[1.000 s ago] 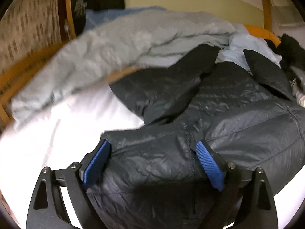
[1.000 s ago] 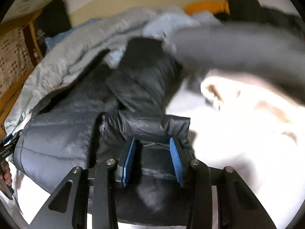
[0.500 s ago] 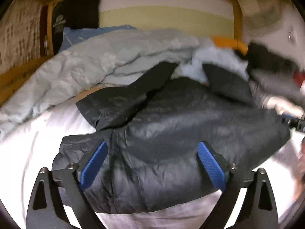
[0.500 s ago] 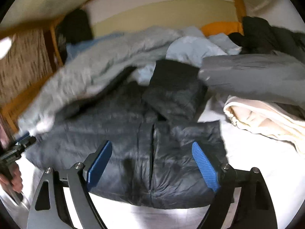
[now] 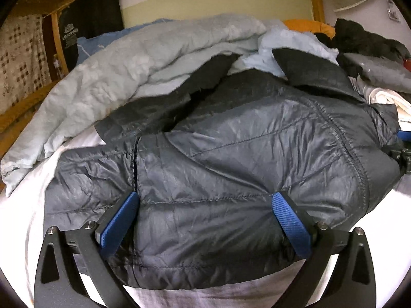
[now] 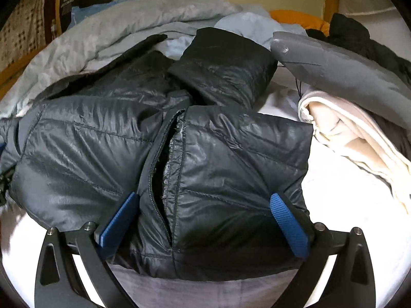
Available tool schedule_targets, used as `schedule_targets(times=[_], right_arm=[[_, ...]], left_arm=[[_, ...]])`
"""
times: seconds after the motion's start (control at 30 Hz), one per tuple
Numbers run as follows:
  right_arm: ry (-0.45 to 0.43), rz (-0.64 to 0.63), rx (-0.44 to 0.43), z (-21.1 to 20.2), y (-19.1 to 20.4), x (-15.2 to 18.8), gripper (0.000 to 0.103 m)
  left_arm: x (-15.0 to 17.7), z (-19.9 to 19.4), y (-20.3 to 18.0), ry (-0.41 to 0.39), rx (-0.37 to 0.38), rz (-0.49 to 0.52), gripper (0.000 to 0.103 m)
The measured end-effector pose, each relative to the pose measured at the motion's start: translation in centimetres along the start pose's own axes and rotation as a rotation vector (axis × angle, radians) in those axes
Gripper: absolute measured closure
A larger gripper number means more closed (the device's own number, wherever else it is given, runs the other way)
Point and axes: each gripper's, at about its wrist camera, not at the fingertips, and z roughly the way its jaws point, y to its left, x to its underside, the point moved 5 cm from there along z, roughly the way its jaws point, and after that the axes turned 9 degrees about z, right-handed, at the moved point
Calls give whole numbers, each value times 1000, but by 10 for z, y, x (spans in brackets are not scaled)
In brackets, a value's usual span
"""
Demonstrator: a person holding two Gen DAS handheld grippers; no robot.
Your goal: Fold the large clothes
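Both wrist views were lit dimly and warmly from overhead, with black fisheye corners and strong bending toward the edges. The white sheet (image 6: 346,200) blew out to glare at lower right, while the dark puffer jacket (image 5: 231,169) caught soft sheen on its creases. Focus was fairly sharp at centre, slightly smeared at the rims.
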Motion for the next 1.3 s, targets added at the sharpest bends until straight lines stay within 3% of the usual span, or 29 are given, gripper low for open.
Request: schedule_targets(times=[0.13,0.27,0.37,0.43,0.47,0.5,0.53,0.57,0.6,0.7,0.87,1.07,1.13,1.2,1.3], right_arm=[[-79,53,-34,-22,-3,-6,1],[-193,69,-128,-57,0,-18,1],[-232,45,-155,-72,6,-19,1],[-232,38,-156,-74,10,-18,1],[-228,36,-159,-74,11,-17,1],[-221,33,-166,-73,14,-15,1],[-217,30,-167,-73,15,-14,1],[-214,26,-167,-72,17,-15,1],[-213,19,-169,-72,17,-13,1],[-201,-5,-182,-71,21,-10,5],[-184,-7,-188,-67,21,-8,6],[-174,-14,-193,-65,23,-8,6],[-168,-23,-194,-65,24,-7,6],[-166,-31,-207,-68,26,-6,13],[-140,-44,-251,-71,32,-6,44]], left_arm=[[-10,-17,-10,-78,-27,-4,0],[-28,-51,-25,-217,111,-49,0],[-35,-57,-39,-225,166,-55,0],[-35,-49,-46,-196,157,-46,3],[-32,-43,-49,-178,134,-36,13],[-30,-37,-50,-163,123,-30,35],[-27,-31,-51,-145,114,-33,51],[-24,-25,-51,-124,111,-47,82],[-21,-21,-50,-113,130,-70,95],[-19,-27,-49,-145,249,-142,97],[-30,-53,-58,-223,408,-165,97],[-15,-18,-74,-99,394,-123,97],[-11,-4,-76,-35,431,-136,97],[-10,2,-80,1,416,-119,97],[-9,7,-89,28,364,-70,97]])
